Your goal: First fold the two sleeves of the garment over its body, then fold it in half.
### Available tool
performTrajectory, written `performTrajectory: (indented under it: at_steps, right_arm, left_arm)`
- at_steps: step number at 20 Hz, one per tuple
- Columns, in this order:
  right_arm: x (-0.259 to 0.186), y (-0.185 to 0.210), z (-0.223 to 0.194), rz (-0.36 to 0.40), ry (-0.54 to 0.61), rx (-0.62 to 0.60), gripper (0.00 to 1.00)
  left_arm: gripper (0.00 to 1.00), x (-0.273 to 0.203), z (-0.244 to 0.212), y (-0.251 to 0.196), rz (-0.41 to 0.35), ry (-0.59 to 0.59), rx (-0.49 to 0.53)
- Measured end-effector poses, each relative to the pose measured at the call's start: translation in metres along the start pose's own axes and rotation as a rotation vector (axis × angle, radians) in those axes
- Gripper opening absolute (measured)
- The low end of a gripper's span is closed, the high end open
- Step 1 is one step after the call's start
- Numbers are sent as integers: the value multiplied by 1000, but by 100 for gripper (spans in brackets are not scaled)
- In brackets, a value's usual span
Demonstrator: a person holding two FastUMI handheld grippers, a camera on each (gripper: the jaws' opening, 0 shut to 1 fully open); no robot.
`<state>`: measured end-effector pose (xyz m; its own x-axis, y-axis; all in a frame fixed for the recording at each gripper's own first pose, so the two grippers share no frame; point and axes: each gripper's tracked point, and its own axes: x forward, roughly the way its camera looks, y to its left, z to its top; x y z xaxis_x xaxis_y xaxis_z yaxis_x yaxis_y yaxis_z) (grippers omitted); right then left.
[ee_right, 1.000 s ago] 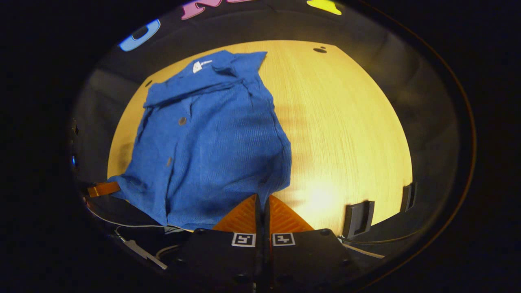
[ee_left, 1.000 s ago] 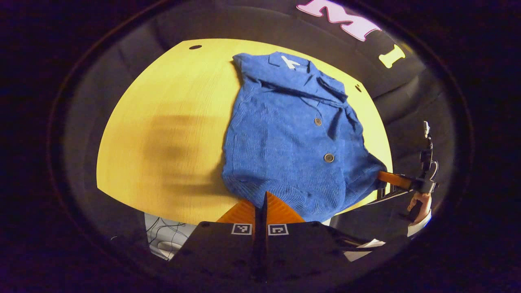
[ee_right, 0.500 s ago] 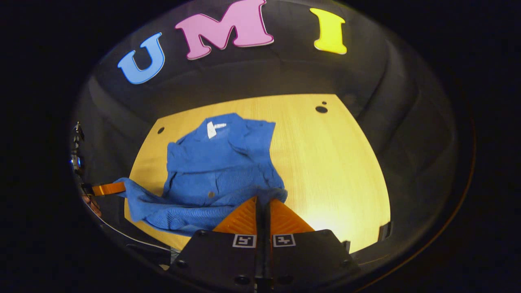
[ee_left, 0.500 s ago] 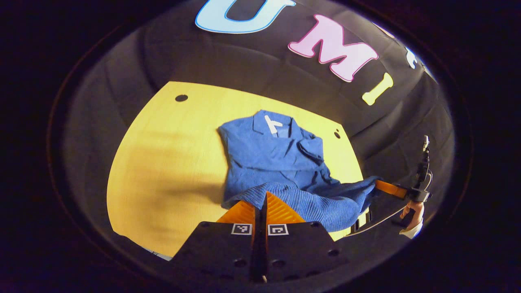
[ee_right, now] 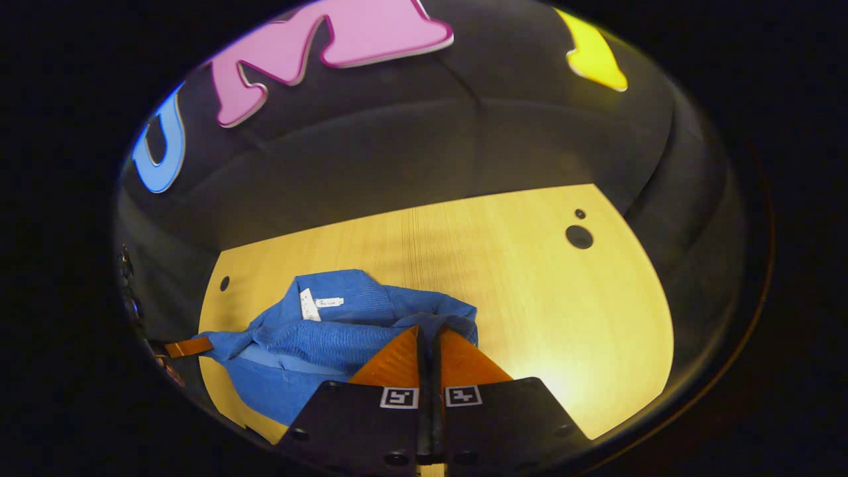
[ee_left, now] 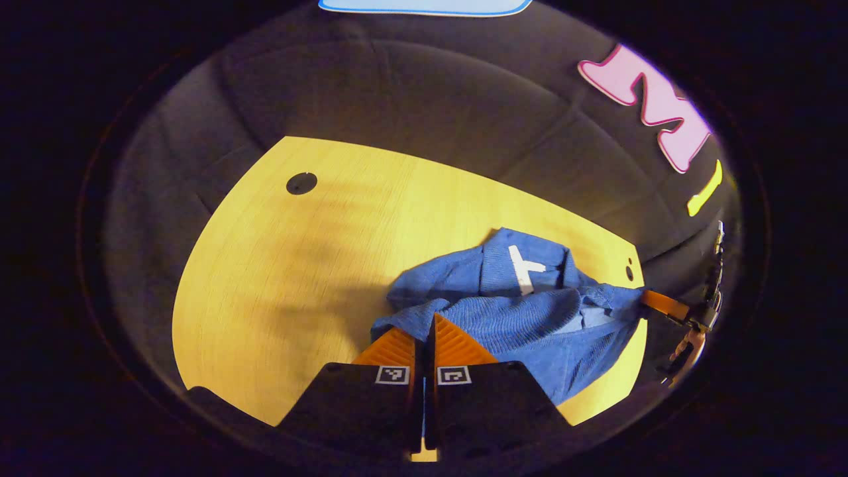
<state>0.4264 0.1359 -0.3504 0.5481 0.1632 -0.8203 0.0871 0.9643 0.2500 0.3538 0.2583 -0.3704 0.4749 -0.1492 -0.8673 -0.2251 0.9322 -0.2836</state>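
Note:
A blue knit garment (ee_left: 530, 318) lies on the yellow wooden table (ee_left: 285, 278), its collar with a white label (ee_left: 523, 268) at the far side. The ribbed hem is lifted and stretched over the body, close to the collar. My left gripper (ee_left: 427, 319) is shut on one hem corner. In the left gripper view the other gripper's orange finger (ee_left: 659, 305) holds the opposite corner at the right. In the right gripper view my right gripper (ee_right: 429, 329) is shut on the hem of the garment (ee_right: 344, 334), and the left gripper's orange finger (ee_right: 189, 346) grips the far left corner.
The table (ee_right: 543, 298) has round holes (ee_right: 579, 236) near its far corners, another hole (ee_left: 301, 183) at the far left in the left gripper view. A hand (ee_left: 686, 344) holds the other gripper at the right edge. Black cloth walls surround the table.
Both grippers have lifted the hem off the near table edge and carried it forward over the body toward the collar. The garment now looks folded about in half.

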Motion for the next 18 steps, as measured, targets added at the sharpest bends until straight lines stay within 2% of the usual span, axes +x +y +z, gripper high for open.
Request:
performTrajectory:
  at_steps: [1,2,3,4,5,6,8,9,10,12,13,14,15,16,18]
  right_arm:
    - [17,-4,-3,1,14,14,1]
    - [31,-7,-6,12,35,41,1]
    - [41,-7,-9,39,66,92,1]
    - [48,-7,-5,60,73,151,1]
    - [57,-7,2,85,69,205,9]
    - [57,-9,10,111,53,260,8]
    - [54,-6,38,179,-18,354,18]
    - [52,6,52,259,-39,420,22]
    - [45,11,61,275,-59,448,38]
    - [41,2,84,256,-167,417,70]
    - [38,2,92,255,-199,403,69]
    - [28,6,93,270,-210,395,83]
    - [20,9,93,271,-219,380,89]
    - [12,11,93,264,-235,349,94]
    - [0,17,97,253,-280,275,96]
  left_arm:
    - [0,12,2,-2,-8,3,-34]
    - [8,23,11,0,-21,-15,-85]
    - [8,25,20,2,-56,-29,-155]
    - [16,30,26,-5,-117,-44,-236]
    - [30,30,35,-8,-156,-60,-313]
    - [53,35,42,-7,-160,-85,-352]
    - [56,37,46,0,-126,-116,-320]
    - [57,36,44,0,-124,-118,-297]
    - [54,29,43,-3,-127,-123,-282]
    - [69,20,48,-13,-129,-141,-259]
    - [69,17,51,-17,-111,-158,-234]
    - [70,9,54,-22,-98,-181,-206]
    - [70,-1,55,-27,-83,-200,-177]
    - [76,-14,57,-31,-71,-231,-148]
    - [74,-40,64,-45,-42,-307,-88]
